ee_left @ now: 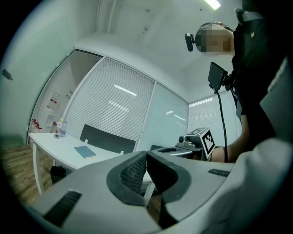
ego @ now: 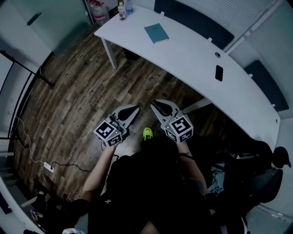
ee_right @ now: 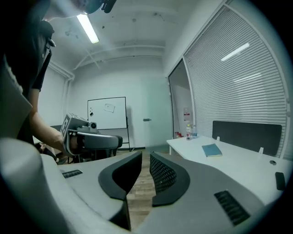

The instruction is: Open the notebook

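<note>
A closed teal notebook (ego: 156, 33) lies flat on the long white table (ego: 192, 59), toward its far left end. It also shows small in the left gripper view as the notebook (ee_left: 85, 151) and in the right gripper view as the notebook (ee_right: 212, 150). Both grippers hang in the air over the wooden floor, well short of the table. My left gripper (ego: 132, 109) (ee_left: 146, 156) is shut with nothing between its pads. My right gripper (ego: 158, 105) (ee_right: 145, 159) shows a narrow gap between its pads, and nothing is in it.
A black phone (ego: 219, 72) lies on the table further right. Bottles (ego: 121, 10) stand at the table's far left corner. Dark panels (ego: 192, 18) line the wall behind it. A power strip with cable (ego: 48, 167) lies on the floor at left. A whiteboard (ee_right: 107, 113) stands far off.
</note>
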Available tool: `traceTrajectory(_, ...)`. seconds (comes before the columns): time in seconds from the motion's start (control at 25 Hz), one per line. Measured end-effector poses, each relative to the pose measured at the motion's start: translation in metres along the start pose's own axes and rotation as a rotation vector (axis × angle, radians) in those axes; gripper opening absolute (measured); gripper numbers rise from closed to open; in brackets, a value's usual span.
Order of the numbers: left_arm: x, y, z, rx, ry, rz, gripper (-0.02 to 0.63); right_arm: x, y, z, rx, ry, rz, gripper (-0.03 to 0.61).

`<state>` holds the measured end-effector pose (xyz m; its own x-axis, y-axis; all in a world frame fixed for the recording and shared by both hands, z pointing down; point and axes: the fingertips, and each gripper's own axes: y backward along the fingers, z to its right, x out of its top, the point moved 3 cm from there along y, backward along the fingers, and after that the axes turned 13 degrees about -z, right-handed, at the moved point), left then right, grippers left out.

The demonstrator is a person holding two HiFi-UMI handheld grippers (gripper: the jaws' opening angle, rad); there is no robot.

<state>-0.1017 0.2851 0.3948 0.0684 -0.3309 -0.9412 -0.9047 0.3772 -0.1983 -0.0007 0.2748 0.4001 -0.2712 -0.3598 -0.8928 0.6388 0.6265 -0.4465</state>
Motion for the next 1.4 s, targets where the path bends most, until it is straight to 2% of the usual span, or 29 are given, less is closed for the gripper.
traceTrajectory(0.44,0.027,-0.062,-0.061,0.068,-0.003,-0.013,0.017,0.012,-0.034,0.083,0.058,0.003,-0.016,0.069)
traceTrajectory(0.72,0.041,-0.095,-0.083,0.098,-0.011,-0.005,0.017,0.011,-0.038,0.128,0.090,-0.006,-0.033,0.069)
traceTrajectory(1.0,0.057,-0.115,-0.107,0.105,-0.067,-0.025,0.017,0.023,-0.051,0.158,0.072,0.000,-0.025,0.069)
traceTrajectory(1.16,0.065,-0.122,-0.128,0.110,-0.072,-0.019,0.017,0.035,-0.062,0.169,0.075,0.004,-0.006,0.069)
traceTrajectory(1.4,0.075,-0.144,-0.164,0.072,-0.072,-0.008,0.017,0.047,-0.089,0.196,0.043,0.003,-0.009,0.069)
